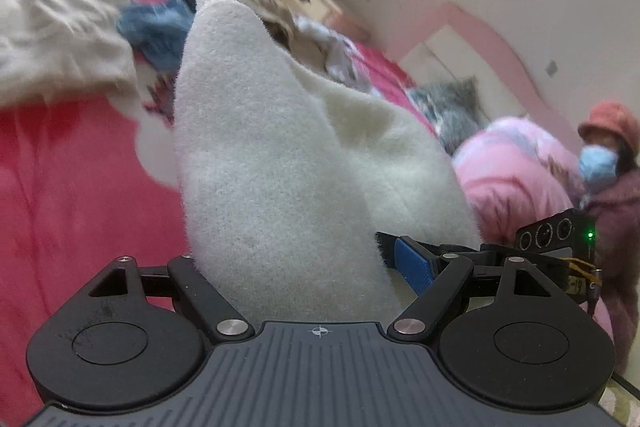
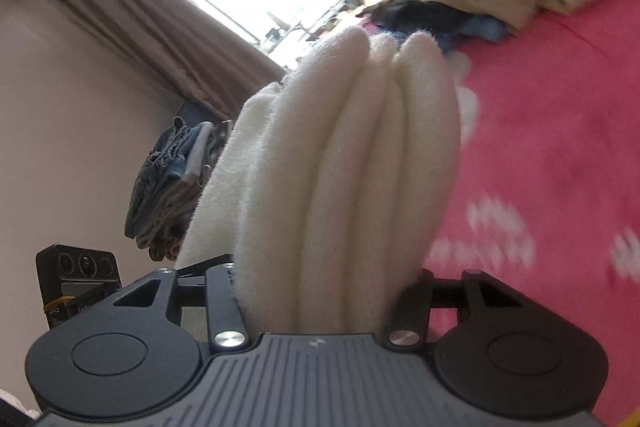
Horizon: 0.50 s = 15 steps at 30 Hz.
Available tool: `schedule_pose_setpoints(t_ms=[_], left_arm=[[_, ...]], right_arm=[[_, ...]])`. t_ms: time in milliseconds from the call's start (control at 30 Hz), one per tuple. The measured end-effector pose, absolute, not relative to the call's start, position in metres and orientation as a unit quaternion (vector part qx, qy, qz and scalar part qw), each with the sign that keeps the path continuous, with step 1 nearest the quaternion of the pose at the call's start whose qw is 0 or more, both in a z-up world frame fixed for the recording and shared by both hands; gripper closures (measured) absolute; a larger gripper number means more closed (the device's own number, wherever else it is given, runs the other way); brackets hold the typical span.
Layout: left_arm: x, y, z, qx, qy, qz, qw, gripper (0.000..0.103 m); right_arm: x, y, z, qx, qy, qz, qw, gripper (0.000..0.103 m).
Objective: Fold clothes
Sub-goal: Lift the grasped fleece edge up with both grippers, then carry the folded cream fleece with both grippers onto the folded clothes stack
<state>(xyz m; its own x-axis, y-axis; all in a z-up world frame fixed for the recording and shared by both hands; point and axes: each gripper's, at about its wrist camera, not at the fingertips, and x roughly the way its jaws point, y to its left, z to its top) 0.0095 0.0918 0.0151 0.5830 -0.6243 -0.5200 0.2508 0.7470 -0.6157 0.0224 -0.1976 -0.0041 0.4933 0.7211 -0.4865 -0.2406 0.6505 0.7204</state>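
1. In the left wrist view, a thick white fleece garment (image 1: pixel 280 163) is seen rising from between the jaws of the left gripper (image 1: pixel 304 259) and filling the middle of the frame. Its surface is fuzzy and matted, cream-white, with one broad flat face on the left and a softer fold falling away to the right. The garment is clamped by the left gripper: the blue-padded finger (image 1: pixel 414 265) is pressed against its right edge, while the other finger is hidden behind the cloth. It is held up off a pink bedspread (image 1: pixel 80 187), which lies behind and below it.

2. Further back on the bedspread, a beige garment (image 1: pixel 60 35) and a crumpled blue garment (image 1: pixel 156 27) are seen, both blurred. At the right edge, a person in an orange hat and blue face mask (image 1: pixel 608 163) is visible beside a pink quilt (image 1: pixel 516 167).

3. In the right wrist view, the same white fleece is seen edge-on as a bundle of several rounded, stacked layers (image 2: pixel 352 167), plump and finely haired at the edges. The bundle is gripped by the right gripper (image 2: pixel 320 291), its jaws closed against both sides of the stack, fingertips buried in the pile.

4. The pink bedspread (image 2: pixel 560 147) lies to the right; a stack of folded denim (image 2: pixel 172 179) stands to the left near a curtain (image 2: pixel 140 27).
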Motion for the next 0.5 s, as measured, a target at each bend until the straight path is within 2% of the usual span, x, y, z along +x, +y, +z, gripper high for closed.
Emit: schedule_pose_setpoints(t_ms=[333, 500], left_arm=[[0.080, 0.170, 0.035, -0.254, 0.331, -0.166, 0.893, 0.022], [0.125, 0.214, 0.045, -0.234, 0.313, -0.113, 0.914, 0.022]], right_arm=[[0.149, -0.101, 0.016, 0.222, 0.395, 0.375, 0.809, 0.049], [0.221, -0.045, 0.010, 0.232, 0.398, 0.412, 0.786, 0.050]])
